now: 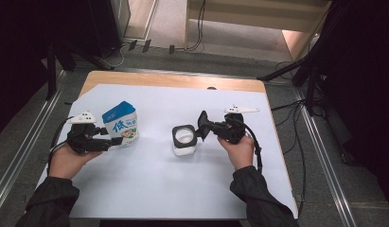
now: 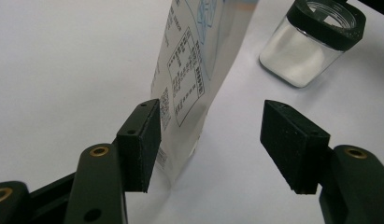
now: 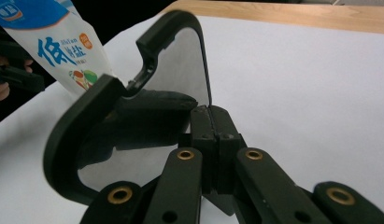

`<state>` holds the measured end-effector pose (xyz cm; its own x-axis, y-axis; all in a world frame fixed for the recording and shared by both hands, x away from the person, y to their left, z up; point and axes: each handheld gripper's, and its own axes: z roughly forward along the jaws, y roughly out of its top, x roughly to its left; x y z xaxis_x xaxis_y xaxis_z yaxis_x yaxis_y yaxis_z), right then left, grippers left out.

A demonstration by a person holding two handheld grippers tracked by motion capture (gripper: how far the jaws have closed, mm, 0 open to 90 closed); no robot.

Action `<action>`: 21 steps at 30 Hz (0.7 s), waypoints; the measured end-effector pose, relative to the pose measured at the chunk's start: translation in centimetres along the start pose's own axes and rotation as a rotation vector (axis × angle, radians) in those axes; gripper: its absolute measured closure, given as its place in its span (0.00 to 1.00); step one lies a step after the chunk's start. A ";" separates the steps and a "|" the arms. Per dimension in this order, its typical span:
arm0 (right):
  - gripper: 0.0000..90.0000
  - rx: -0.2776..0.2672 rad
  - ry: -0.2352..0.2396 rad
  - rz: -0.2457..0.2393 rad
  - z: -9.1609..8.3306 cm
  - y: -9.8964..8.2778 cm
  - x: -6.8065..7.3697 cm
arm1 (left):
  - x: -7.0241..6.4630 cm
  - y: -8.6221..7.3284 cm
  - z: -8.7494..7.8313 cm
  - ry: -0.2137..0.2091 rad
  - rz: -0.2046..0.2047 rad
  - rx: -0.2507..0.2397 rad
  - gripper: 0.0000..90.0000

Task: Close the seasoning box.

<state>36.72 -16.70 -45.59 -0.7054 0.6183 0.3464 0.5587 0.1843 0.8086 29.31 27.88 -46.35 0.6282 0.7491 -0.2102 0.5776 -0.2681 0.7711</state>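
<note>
White sheet [image 1: 149, 189] covers table, centre of high view. Salt pouch [image 1: 121, 124], left-centre, upright, blue top, large blue character "依"; L gripper view adds fine-print panel, unreadable. Glass jar [image 1: 184, 140] centre, open. L gripper [image 1: 117, 140] jaws apart astride pouch base; one pad touching. R gripper [image 1: 200, 126] clamped tight on black lid [image 3: 133, 116], seen close in R gripper view.

You look down on a wooden desk [image 1: 173, 80] under a white sheet [image 1: 149, 184]; grey carpet [image 1: 320, 189] surrounds it; cables [image 1: 296, 142] trail right; pale steps [image 1: 249, 19] stand beyond.
</note>
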 end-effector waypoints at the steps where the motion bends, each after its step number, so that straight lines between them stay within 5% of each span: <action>1: 1.00 -0.004 0.003 0.005 0.0 0.0 0.0 | 0.0 0.0 0.0 -0.001 -0.001 0.000 0.44; 21: 1.00 0.009 0.014 -0.023 0.8 0.5 1.2 | 0.0 -0.6 -0.2 -0.002 -0.011 0.014 0.44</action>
<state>36.49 -15.29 -45.16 -0.7244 0.6030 0.3342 0.5456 0.2051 0.8125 28.83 28.13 -46.65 0.6232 0.7505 -0.2200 0.5917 -0.2686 0.7601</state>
